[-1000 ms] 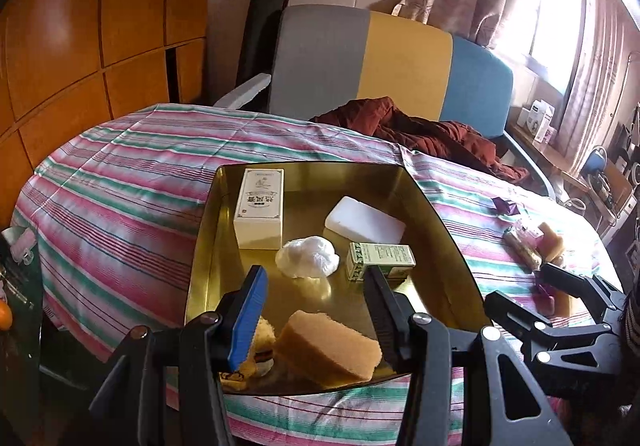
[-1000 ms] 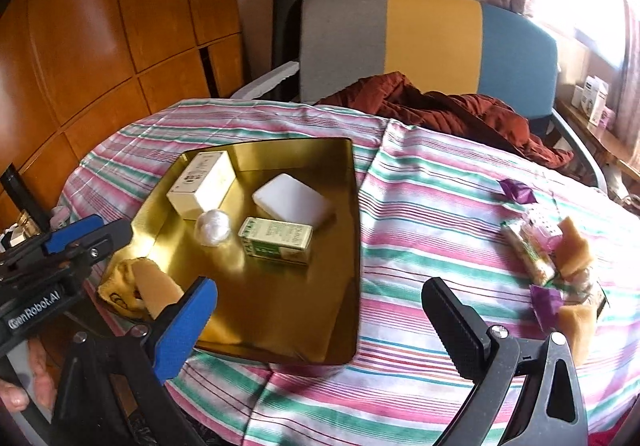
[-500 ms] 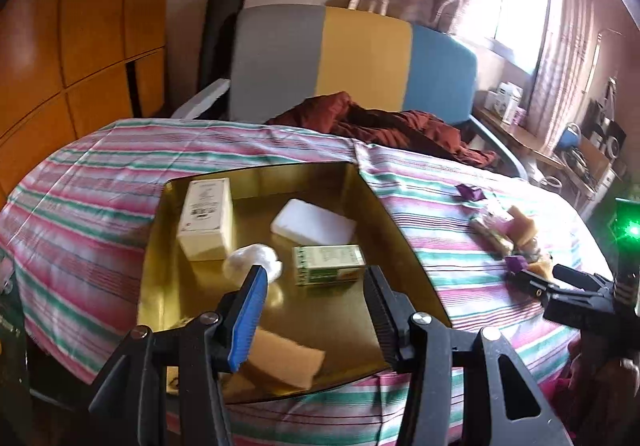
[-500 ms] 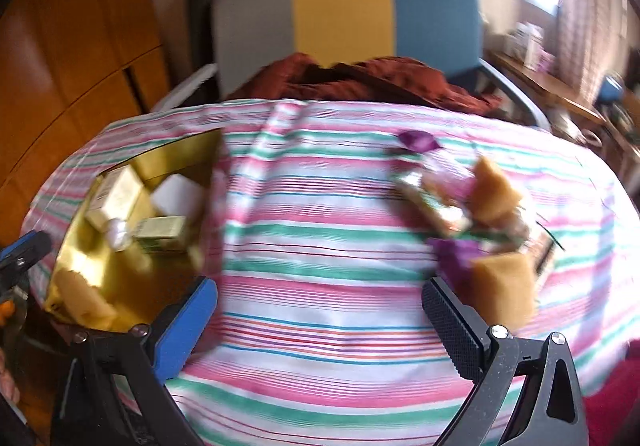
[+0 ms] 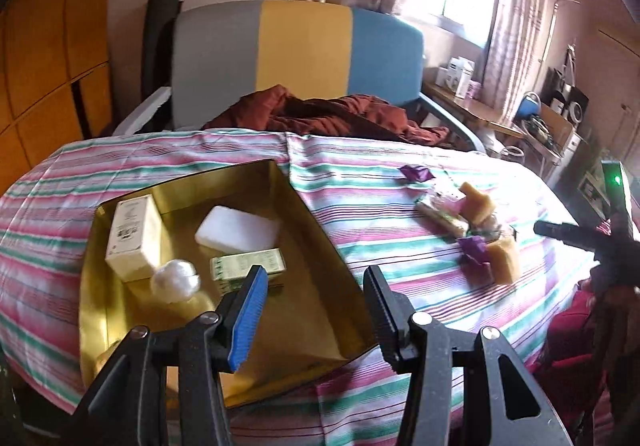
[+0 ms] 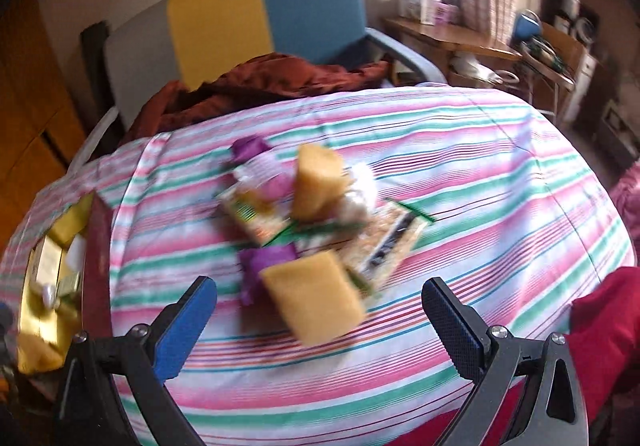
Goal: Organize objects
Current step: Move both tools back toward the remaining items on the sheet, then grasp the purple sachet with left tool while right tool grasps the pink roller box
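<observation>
Striped cloth [image 5: 400, 258], gold tray [image 5: 304, 214], box labels unreadable

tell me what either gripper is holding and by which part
Nothing is held. The left gripper and right gripper both stand open with empty jaws.

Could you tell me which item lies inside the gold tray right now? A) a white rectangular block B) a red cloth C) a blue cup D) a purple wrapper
A: the white rectangular block rests on the floor of the gold tray, beside a green box.
</observation>
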The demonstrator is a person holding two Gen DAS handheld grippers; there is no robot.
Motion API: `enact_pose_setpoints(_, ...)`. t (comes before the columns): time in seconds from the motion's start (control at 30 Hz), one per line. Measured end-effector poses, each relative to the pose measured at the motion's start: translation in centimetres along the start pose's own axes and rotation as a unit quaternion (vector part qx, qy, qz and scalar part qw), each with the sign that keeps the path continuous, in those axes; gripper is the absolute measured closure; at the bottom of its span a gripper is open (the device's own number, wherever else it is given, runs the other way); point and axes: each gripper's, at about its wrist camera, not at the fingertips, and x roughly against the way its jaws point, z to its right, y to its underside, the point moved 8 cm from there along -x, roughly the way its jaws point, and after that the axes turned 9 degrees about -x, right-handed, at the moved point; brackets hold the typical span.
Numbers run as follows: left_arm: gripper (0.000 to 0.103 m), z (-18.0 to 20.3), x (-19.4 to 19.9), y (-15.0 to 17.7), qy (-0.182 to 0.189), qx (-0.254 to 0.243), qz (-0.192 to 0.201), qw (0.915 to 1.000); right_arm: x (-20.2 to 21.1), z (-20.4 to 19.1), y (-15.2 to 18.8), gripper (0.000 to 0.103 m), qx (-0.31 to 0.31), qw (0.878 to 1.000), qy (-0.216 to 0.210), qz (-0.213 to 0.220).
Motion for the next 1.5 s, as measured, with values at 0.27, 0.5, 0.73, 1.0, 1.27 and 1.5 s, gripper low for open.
enact_pose_setpoints(0.27,0.052,2.7,-1.2,-0.2,0.023,-0.024,-0.010,0.9994,-1.1,-1.2,-1.7,0.000,0.009,0.999,-0.050,-0.019)
enact_pose_setpoints(0.5,0.052,2.5,-2.1,-0.4,0.023,-0.022,-0.019,0.9993,-3.2,-6.6,-2.6,0.000,0.076,0.989,-0.117,-0.044)
enact_pose_setpoints(0.73,0.052,1.9,-2.5,-0.5,0.020,-0.012,-0.022,0.9995,-7.7,-13.4,-4.9,0.000,0.188,0.962,-0.170,-0.097)
enact_pose_setpoints(1.0,0.052,0.9,-3.9,-0.2,0.018,0.003,-0.039,0.9991,-17.0,-14.5,-7.2,0.000,0.209,0.955,-0.123,-0.170)
enact_pose_setpoints(1.27,0.052,0.7,-5.0,-0.8,0.017,0.001,-0.045,0.9989,-18.6,-12.6,-5.9,0.021,0.203,0.945,-0.142,-0.214)
enact_pose_setpoints(1.5,0.052,2.1,-5.8,-2.9,0.020,-0.024,-0.045,0.9985,-18.1,-11.3,-5.4,0.051,0.178,0.953,-0.160,-0.184)
